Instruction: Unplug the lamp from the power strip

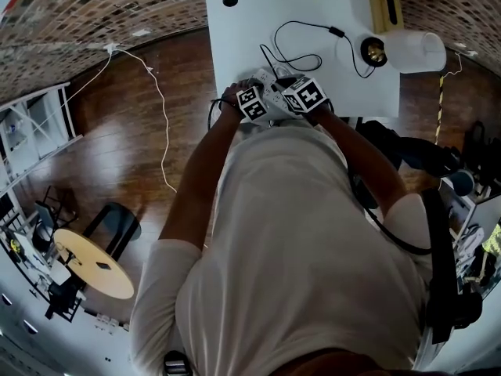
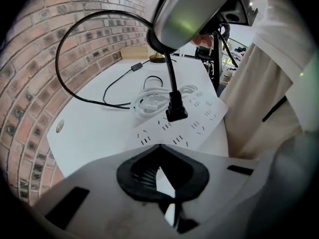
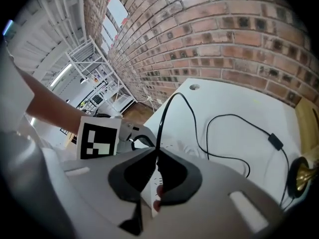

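A white power strip (image 2: 199, 123) lies at the near edge of the white table (image 1: 235, 45), with the lamp's black plug (image 2: 176, 112) seated in it. The black cord (image 3: 234, 118) rises from the plug into my right gripper (image 3: 158, 152), which is shut on it just above the strip. From there the cord loops past an inline switch (image 1: 337, 31) to the lamp's brass base (image 1: 374, 51) and white shade (image 1: 415, 51) at the back right. My left gripper (image 2: 159, 147) is shut at the strip's near end, with nothing visibly between its jaws.
The strip's own white cable (image 2: 154, 99) is coiled beside the plug. A tan box (image 1: 386, 8) stands at the table's back right against the brick wall (image 3: 224, 39). A white cable (image 1: 160, 108) trails over the wooden floor at the left.
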A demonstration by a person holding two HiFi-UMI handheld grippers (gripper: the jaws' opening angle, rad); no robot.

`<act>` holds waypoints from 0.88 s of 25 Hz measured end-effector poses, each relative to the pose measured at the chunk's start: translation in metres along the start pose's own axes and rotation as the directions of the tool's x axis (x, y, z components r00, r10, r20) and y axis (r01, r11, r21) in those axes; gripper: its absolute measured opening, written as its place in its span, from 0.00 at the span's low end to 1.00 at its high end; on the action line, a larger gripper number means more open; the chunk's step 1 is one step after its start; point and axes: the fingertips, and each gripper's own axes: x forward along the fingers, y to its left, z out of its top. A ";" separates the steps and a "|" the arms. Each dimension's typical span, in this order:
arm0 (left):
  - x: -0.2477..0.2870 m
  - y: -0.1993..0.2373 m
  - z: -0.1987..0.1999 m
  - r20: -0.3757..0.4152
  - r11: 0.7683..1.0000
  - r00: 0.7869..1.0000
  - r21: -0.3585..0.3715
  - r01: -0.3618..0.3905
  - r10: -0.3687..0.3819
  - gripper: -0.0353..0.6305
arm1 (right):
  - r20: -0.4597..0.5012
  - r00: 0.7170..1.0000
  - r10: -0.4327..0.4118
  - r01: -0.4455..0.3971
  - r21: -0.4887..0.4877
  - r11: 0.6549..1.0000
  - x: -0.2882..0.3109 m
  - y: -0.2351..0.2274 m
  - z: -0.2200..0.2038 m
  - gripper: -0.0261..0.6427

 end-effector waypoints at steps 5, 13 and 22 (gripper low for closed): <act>-0.001 -0.001 -0.002 -0.006 0.994 1.000 -0.113 -0.007 0.006 0.04 | 0.000 0.999 -0.039 0.039 -0.068 0.997 -0.007 0.000 0.001 0.06; -0.055 0.011 0.029 0.305 0.860 0.950 -0.502 0.095 0.074 0.06 | -0.003 0.986 -0.165 0.164 -0.100 0.981 -0.046 -0.045 -0.004 0.07; -0.108 0.011 0.057 0.502 0.752 0.857 -0.609 0.252 0.119 0.06 | -0.074 0.965 -0.252 0.243 -0.113 0.963 -0.048 -0.086 -0.027 0.07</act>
